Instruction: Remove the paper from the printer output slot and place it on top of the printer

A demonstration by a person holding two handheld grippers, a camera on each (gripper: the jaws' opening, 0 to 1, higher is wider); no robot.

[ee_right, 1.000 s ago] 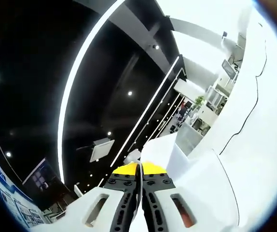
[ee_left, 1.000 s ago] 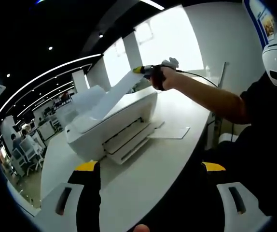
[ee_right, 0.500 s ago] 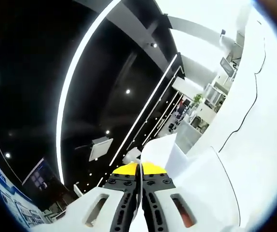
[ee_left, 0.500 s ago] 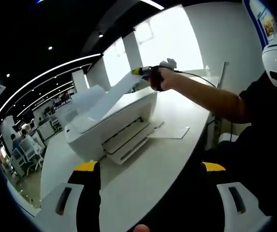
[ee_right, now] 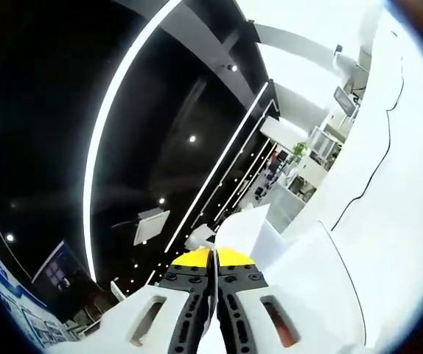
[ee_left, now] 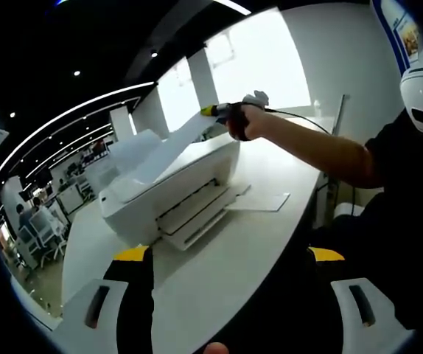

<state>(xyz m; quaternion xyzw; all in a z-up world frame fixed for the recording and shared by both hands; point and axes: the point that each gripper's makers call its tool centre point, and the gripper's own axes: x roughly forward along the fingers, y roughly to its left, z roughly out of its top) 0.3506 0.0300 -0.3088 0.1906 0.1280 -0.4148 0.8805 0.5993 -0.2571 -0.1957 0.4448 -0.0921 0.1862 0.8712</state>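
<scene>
Right gripper [ee_left: 213,110] clamped on paper [ee_left: 169,145], held above printer [ee_left: 169,193] for placement; left gripper [ee_left: 230,254] apart, idle over table [ee_left: 219,273].

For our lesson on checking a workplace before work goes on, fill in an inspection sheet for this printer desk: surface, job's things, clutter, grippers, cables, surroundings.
Surface: long white curved desk, mostly bare.
Job's things: white boxy plastic printer on the desk; white paper sheet held slanting over the printer's top, not yet lying flat.
Clutter: flat white panel on the desk beside the printer.
Grippers: right gripper jaws shut on the sheet; left gripper jaws apart, holding nothing, above the desk.
Cables: thin dark cable running from the right gripper.
Surroundings: dark ceiling with light strips, bright windows, distant desks.
</scene>
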